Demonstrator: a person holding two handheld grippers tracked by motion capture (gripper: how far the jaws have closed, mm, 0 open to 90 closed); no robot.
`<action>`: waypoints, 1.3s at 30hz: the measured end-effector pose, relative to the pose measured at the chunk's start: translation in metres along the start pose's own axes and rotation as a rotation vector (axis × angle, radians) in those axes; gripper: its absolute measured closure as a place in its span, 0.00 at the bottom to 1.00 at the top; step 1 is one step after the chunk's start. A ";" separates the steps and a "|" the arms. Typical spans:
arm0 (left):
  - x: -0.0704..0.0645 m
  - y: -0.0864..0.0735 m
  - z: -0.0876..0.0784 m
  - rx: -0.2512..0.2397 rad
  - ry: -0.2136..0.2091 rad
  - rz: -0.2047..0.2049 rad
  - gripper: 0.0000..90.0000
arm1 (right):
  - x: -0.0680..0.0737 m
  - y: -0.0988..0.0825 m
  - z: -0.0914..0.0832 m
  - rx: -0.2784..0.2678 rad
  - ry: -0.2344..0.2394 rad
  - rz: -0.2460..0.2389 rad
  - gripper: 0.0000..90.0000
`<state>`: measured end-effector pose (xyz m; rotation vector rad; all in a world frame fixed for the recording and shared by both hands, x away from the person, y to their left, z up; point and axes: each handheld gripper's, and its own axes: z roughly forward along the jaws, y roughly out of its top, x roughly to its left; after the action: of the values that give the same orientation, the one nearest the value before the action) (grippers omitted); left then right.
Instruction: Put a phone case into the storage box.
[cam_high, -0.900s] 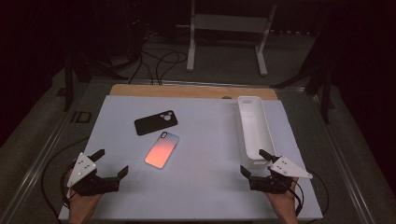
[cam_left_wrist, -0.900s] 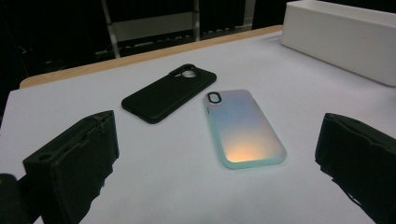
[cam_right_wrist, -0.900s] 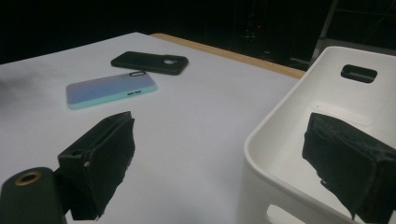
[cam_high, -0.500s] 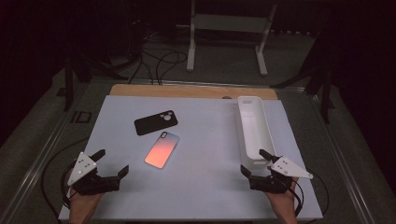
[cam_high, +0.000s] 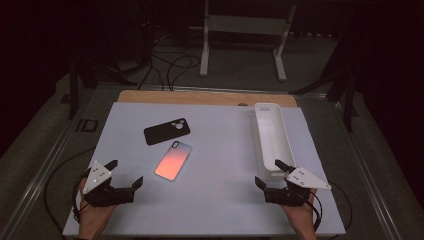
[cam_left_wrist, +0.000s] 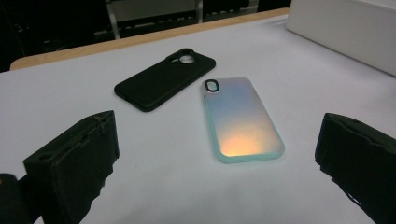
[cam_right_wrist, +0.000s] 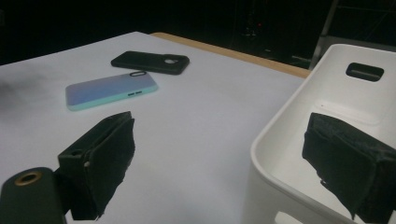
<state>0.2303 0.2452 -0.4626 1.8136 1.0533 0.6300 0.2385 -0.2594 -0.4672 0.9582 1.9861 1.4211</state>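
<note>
A black phone case (cam_high: 167, 131) lies on the white table top left of centre, camera hole up. Just in front of it rests a pink-to-blue iridescent phone case (cam_high: 173, 160). In the left gripper view the iridescent case (cam_left_wrist: 240, 119) lies ahead between the jaws and apart from them, with the black case (cam_left_wrist: 163, 79) behind it. My left gripper (cam_high: 125, 171) sits near the front left edge, open and empty. My right gripper (cam_high: 267, 171) is open and empty at the near end of the white tray (cam_high: 272, 140). In the right gripper view one jaw stands over the tray (cam_right_wrist: 299, 126).
The long white tray is empty and runs front to back along the right side. A wooden strip (cam_high: 200, 97) borders the far table edge. Cables and a metal stand (cam_high: 240, 30) sit on the floor beyond.
</note>
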 end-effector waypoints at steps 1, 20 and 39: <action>-0.001 0.001 0.001 0.006 0.002 -0.001 0.01 | 0.000 0.001 0.001 -0.001 0.000 -0.007 0.10; -0.016 0.025 0.032 0.103 0.015 0.029 0.00 | 0.002 0.007 0.004 0.002 -0.009 -0.024 0.10; -0.031 0.037 0.073 0.191 -0.002 0.064 0.00 | -0.002 0.010 0.006 -0.005 -0.031 -0.032 0.09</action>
<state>0.2859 0.1774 -0.4615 2.0195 1.0890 0.5817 0.2472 -0.2555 -0.4593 0.9368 1.9661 1.3847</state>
